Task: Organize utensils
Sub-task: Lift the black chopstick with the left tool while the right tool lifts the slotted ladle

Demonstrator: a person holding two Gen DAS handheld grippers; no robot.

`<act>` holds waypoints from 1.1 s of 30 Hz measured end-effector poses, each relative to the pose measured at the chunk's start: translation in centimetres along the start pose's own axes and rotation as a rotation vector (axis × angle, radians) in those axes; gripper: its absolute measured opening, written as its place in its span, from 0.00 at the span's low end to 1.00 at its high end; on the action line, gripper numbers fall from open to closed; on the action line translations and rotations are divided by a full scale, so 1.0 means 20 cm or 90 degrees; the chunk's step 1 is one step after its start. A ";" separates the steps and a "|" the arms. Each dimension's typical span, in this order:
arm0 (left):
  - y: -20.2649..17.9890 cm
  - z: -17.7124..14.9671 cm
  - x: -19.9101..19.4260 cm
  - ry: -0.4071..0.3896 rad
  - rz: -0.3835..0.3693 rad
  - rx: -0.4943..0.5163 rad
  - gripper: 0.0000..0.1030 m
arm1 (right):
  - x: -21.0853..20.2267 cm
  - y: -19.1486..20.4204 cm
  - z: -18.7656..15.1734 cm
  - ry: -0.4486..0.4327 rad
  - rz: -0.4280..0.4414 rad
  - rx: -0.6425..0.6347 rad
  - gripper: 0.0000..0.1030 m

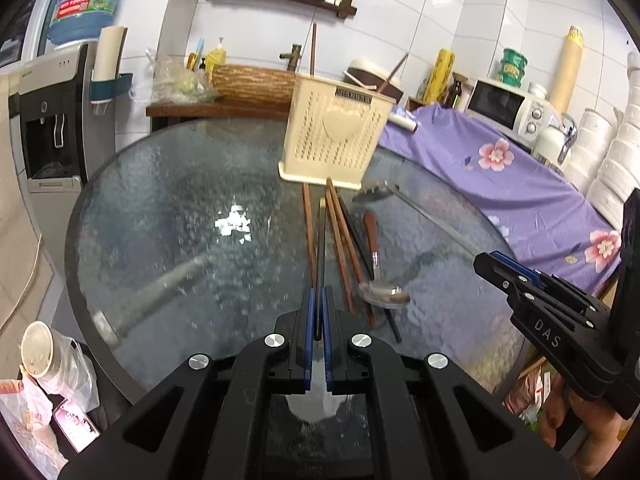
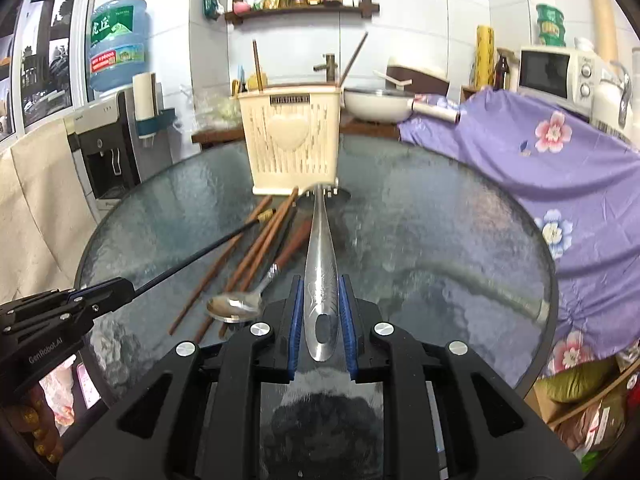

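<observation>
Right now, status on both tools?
Left tool shut on black chopstick. Right tool shut on steel fork. Caddy ahead, path clear.

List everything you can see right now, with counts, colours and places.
Table: one, round, grey glass, under everything.
Utensil holder: one, cream, far side of table.
Standing sticks: two, brown, in the holder.
Brown chopsticks: several, loose in front of the holder.
Spoon: one, steel with brown handle, beside those chopsticks.
Black chopstick: one, gold-tipped, in left gripper.
Steel utensil: one, in right gripper.
Purple cloth: one, flowered, right of table.
Left gripper: shut.
Right gripper: shut.
</observation>
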State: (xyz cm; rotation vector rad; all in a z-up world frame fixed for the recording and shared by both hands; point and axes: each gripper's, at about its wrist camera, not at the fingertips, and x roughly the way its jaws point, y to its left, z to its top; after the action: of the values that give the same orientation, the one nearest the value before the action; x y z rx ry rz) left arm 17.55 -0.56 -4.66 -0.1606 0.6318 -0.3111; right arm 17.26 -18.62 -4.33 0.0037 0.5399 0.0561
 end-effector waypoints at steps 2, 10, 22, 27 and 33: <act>0.00 0.03 -0.02 -0.015 -0.001 -0.001 0.04 | -0.02 0.00 0.03 -0.018 -0.001 -0.005 0.18; -0.01 0.12 -0.06 -0.056 -0.005 -0.001 0.02 | -0.04 0.01 0.12 -0.047 -0.005 -0.017 0.18; 0.00 -0.08 0.03 0.066 -0.025 0.049 0.27 | -0.01 -0.02 0.07 -0.020 -0.001 -0.001 0.18; -0.04 -0.16 0.07 0.106 -0.026 0.099 0.27 | 0.00 -0.04 0.06 -0.014 0.002 0.010 0.18; -0.04 -0.21 0.11 0.105 0.000 0.132 0.18 | 0.01 -0.04 0.06 -0.006 0.004 0.017 0.18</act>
State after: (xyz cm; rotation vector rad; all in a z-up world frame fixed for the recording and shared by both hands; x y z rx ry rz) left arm 16.53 -2.32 -8.94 0.0646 0.7585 -0.3901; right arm 18.11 -19.47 -3.44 0.0313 0.5306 0.0545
